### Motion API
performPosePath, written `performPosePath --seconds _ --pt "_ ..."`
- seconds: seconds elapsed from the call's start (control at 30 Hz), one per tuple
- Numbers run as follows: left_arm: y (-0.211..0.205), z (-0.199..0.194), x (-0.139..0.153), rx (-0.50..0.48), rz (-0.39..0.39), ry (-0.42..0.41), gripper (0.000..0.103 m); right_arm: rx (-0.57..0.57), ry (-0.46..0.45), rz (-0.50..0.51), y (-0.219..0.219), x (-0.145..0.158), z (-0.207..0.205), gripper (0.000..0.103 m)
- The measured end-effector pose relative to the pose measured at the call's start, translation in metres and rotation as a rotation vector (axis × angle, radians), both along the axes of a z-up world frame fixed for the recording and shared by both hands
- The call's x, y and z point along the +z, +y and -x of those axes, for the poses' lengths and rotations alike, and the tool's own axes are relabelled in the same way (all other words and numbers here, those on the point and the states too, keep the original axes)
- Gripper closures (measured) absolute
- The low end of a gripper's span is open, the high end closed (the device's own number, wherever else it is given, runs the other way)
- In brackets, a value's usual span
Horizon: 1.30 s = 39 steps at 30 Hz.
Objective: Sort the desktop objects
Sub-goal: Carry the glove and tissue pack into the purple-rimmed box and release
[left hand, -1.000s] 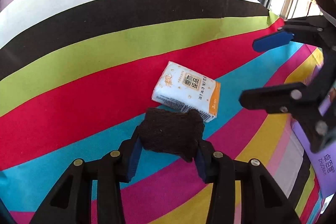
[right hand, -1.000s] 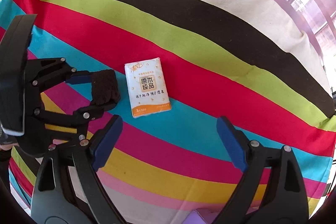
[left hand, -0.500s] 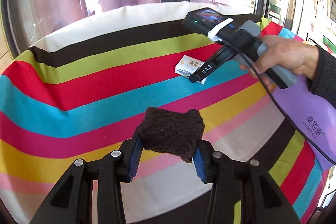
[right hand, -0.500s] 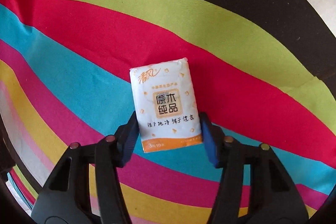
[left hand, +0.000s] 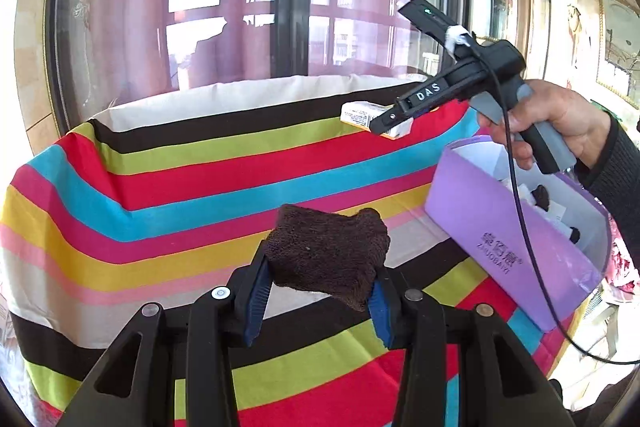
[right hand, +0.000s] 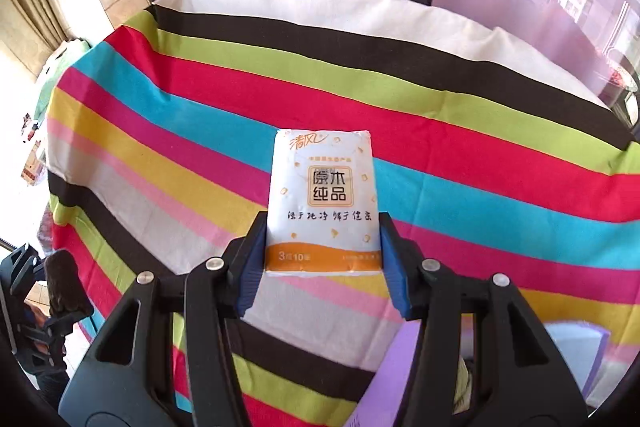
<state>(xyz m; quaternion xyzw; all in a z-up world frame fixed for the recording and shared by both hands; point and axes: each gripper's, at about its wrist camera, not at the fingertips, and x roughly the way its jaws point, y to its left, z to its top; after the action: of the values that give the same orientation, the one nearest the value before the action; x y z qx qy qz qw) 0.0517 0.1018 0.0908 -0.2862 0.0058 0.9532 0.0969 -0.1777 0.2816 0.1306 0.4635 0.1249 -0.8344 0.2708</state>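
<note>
2 labels, "DAS" on right gripper, "3" and "10" on tissue pack

A table stood before the window, covered edge to edge by a striped cloth whose bands ran cream, black, lime, red, cyan, magenta, yellow and pink, then repeated. Directly on that cloth sat a purple box, open at the top, at the table's right end in the left wrist view, with small dark and white items inside that were too small to identify. The rest of the cloth in view carried nothing.
</note>
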Motion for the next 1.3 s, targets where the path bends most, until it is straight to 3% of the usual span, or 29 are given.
performPosePath --seconds 0.17,0.33,0.5,0.8,1.13,1.3 --pt "0.056 -0.012 0.014 -0.134 -0.002 0.048 0.059 -0.056 0.126 0.061 0.073 0.021 -0.080 0.048" --pt "0.111 -0.007 0.027 -0.281 0.033 0.060 0.059 -0.187 0.177 0.117 0.148 0.010 -0.141 0.048" --pt "0.153 0.001 0.033 -0.336 0.025 0.056 0.059 -0.355 0.266 0.134 0.200 -0.001 -0.181 0.048" --pt "0.232 0.024 0.010 -0.434 0.081 -0.017 0.059 -0.512 0.342 0.160 0.235 -0.017 -0.209 0.048" --pt "0.278 0.047 -0.010 -0.463 0.113 -0.108 0.054 -0.594 0.344 0.135 0.265 -0.030 -0.217 0.047" --pt "0.282 0.041 -0.005 -0.447 0.089 -0.119 0.036 -0.612 0.344 0.147 0.273 -0.030 -0.222 0.027"
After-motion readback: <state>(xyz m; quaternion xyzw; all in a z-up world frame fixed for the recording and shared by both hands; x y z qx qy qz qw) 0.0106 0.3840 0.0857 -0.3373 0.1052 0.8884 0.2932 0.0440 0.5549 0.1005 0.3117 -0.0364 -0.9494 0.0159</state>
